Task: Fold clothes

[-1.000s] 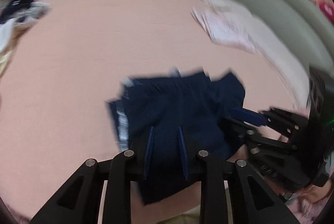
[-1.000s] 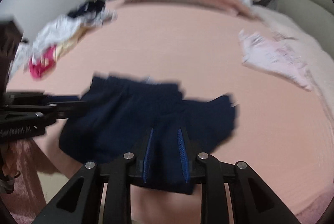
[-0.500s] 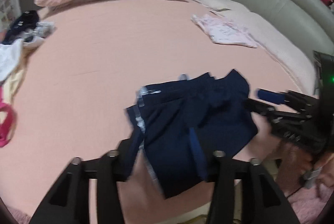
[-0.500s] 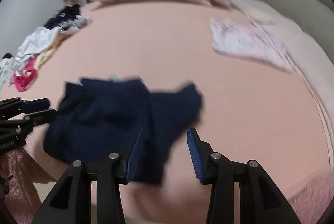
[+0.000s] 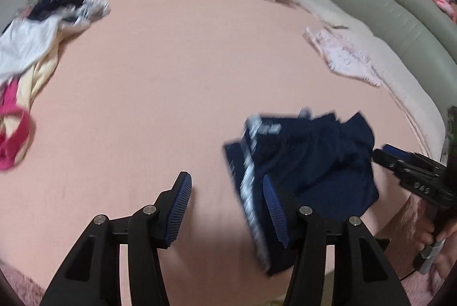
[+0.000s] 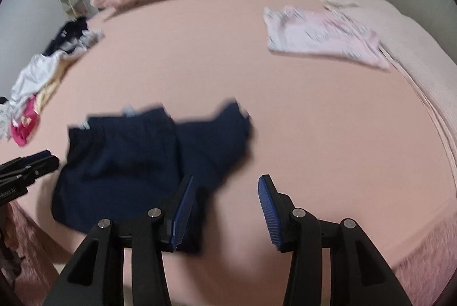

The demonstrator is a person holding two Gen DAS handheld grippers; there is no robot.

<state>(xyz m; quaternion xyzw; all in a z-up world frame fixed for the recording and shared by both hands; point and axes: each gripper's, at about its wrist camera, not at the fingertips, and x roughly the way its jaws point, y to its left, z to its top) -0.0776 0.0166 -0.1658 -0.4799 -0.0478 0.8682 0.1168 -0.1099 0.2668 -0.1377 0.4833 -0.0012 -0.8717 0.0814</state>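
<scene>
1. The bed (image 6: 314,112) carried everything: a pale pink printed top (image 6: 322,37) lay flat far off to the right, and a loose heap of clothes (image 5: 25,54) sat at the left edge.
2. The navy shorts (image 6: 142,160) lay rumpled near the bed's front edge, one side stripe (image 5: 248,177) showing.
3. To fold them well, I judged each hand-held gripper should pinch one outer corner and keep the edges square.
4. My left hand-held gripper (image 5: 227,209) stood wide and empty, one finger over the shorts.
5. My right hand-held gripper (image 6: 227,209) stood equally wide, gripping nothing.
</scene>
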